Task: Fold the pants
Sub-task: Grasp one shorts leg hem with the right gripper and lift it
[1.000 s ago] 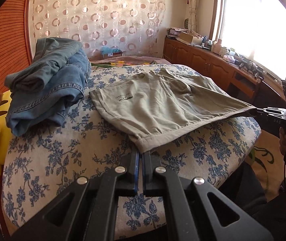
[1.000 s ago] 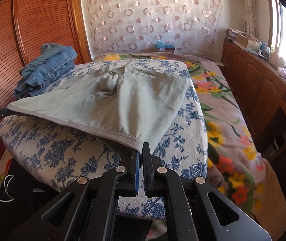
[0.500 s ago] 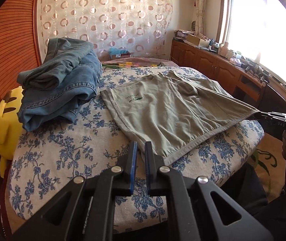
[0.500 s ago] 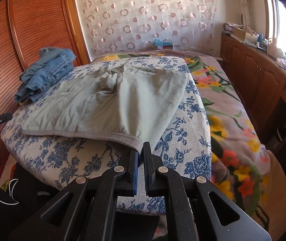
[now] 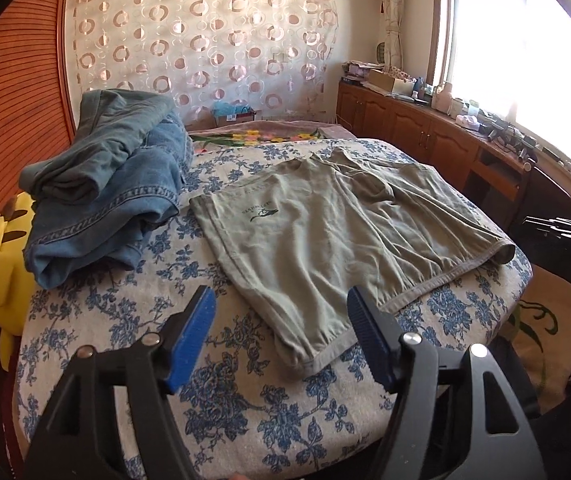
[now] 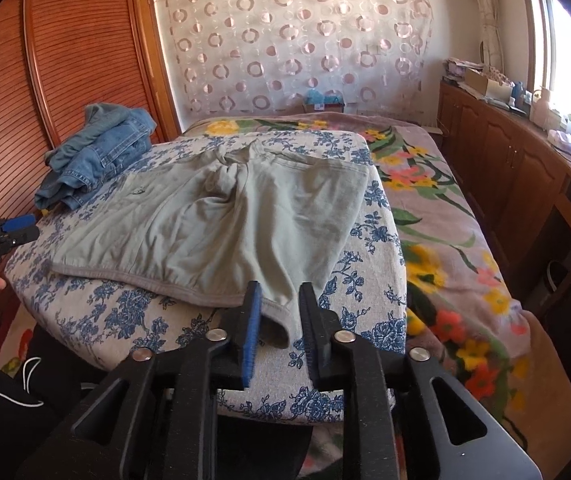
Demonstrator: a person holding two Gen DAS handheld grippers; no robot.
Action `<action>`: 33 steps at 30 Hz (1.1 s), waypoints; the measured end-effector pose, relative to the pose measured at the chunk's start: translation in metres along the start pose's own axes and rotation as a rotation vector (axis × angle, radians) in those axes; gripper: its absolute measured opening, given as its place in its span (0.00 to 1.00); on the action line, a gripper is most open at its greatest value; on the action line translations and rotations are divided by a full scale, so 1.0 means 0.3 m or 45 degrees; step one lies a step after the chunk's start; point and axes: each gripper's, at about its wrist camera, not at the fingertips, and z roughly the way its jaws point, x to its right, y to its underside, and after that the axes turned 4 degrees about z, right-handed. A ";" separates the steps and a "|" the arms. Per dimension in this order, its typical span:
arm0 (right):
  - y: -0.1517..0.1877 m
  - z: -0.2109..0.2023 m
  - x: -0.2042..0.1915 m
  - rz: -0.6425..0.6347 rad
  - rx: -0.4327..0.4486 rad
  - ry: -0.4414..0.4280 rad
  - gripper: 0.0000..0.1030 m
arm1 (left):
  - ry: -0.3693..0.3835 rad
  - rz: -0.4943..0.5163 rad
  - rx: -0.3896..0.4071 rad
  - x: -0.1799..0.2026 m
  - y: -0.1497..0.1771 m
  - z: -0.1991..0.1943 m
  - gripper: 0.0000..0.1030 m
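I see the olive-green shorts point(image 5: 337, 240) lying flat but wrinkled, a small dark logo on one leg, on the blue-floral pad point(image 5: 133, 320), at twelve o'clock of my spread-open left gripper point(image 5: 281, 328) and my half-parted right gripper point(image 6: 279, 320), which straddles a hem corner.

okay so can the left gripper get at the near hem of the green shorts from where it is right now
Probably yes. The left gripper is open, and the near hem corner of the green shorts lies flat on the floral cover just ahead of its fingers, nothing lying between. The pile of jeans sits off to the side.
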 end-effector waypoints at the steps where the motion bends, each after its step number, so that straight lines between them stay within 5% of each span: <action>1: -0.002 0.005 0.000 -0.001 0.002 0.004 0.23 | 0.000 0.007 -0.001 0.004 -0.006 0.009 0.66; 18: -0.002 0.173 0.030 0.054 -0.079 0.058 0.31 | 0.063 -0.008 -0.092 0.034 -0.008 0.173 0.66; 33: 0.055 0.135 0.026 0.071 -0.107 0.068 0.31 | 0.011 -0.009 -0.188 0.006 0.067 0.234 0.66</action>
